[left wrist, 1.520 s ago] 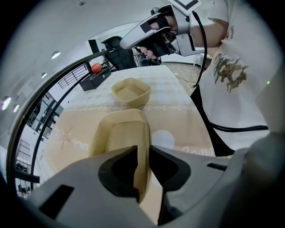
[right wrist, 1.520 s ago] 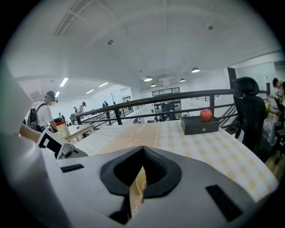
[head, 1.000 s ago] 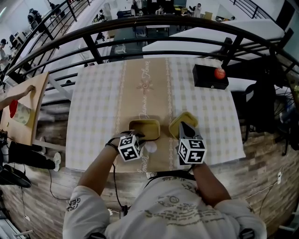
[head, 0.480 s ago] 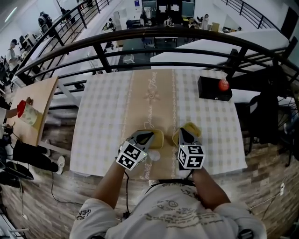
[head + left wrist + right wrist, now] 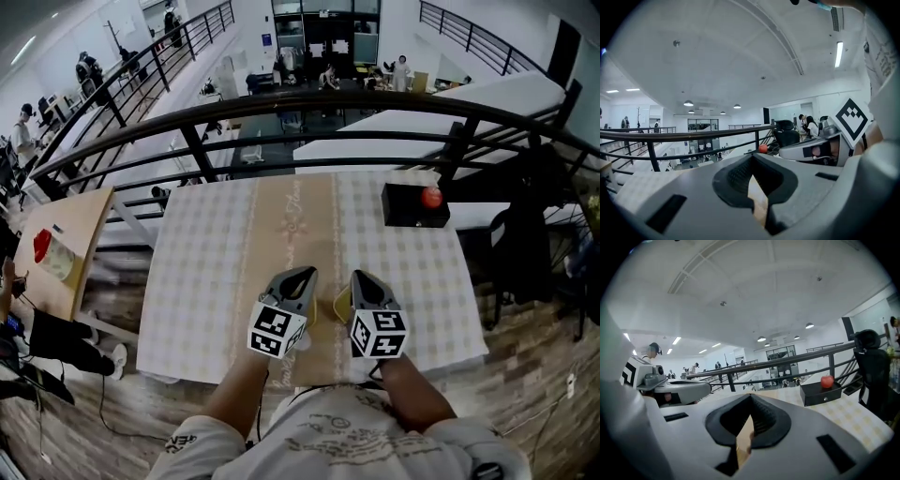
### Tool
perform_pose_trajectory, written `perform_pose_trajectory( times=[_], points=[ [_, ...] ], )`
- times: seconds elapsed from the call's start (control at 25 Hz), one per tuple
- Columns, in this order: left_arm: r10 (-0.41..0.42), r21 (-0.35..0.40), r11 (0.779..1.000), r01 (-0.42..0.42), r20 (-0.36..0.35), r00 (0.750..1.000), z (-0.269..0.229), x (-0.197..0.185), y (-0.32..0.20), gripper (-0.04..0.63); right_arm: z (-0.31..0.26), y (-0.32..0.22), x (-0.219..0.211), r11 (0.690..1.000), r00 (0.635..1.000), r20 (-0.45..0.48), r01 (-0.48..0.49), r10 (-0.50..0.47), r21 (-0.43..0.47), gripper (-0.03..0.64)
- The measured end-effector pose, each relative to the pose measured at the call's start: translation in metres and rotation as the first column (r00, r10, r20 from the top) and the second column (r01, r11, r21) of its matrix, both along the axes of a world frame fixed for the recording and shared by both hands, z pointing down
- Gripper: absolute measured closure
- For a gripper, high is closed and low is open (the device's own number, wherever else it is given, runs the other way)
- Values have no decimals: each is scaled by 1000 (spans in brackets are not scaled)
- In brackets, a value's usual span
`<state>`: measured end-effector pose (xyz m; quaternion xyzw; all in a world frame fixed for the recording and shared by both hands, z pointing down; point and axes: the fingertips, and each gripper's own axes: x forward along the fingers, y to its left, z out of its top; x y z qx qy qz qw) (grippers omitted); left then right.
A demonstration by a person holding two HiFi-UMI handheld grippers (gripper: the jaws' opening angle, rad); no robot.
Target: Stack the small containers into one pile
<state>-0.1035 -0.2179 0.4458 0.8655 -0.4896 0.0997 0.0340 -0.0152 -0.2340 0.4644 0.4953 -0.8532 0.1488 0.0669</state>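
On the checked tablecloth (image 5: 206, 253), only a sliver of one yellow container (image 5: 341, 305) shows in the head view, between the two grippers. The rest of the containers is hidden beneath them. My left gripper (image 5: 302, 274) and right gripper (image 5: 359, 277) are held side by side above the table's near middle, tips pointing away from me. In the left gripper view the left gripper (image 5: 753, 173) is shut with nothing in it. The right gripper (image 5: 750, 414) is shut too, and nothing is held between its fingers.
A black box (image 5: 412, 204) with a red apple (image 5: 430, 197) on it stands at the table's far right; the apple (image 5: 827, 381) also shows in the right gripper view. A black railing (image 5: 309, 103) runs behind the table. A wooden table (image 5: 70, 234) stands at the left.
Both grippers have risen off the two yellow containers and drawn together. The containers, plainly seen a second ago, are now almost wholly covered by them.
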Motion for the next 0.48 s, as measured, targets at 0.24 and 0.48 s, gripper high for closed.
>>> perform_pose_trajectory(
  times=[0.24,0.48],
  points=[
    [24,-1,1000,-24,-1,1000,-1,22,-11,588,-11,-4,20,999,999,9,-38,38,26,617],
    [46,-63,997,-44,32,998,22,42,-19,588,2,-8,42,997,997,0,-79,79,8,617]
  ],
)
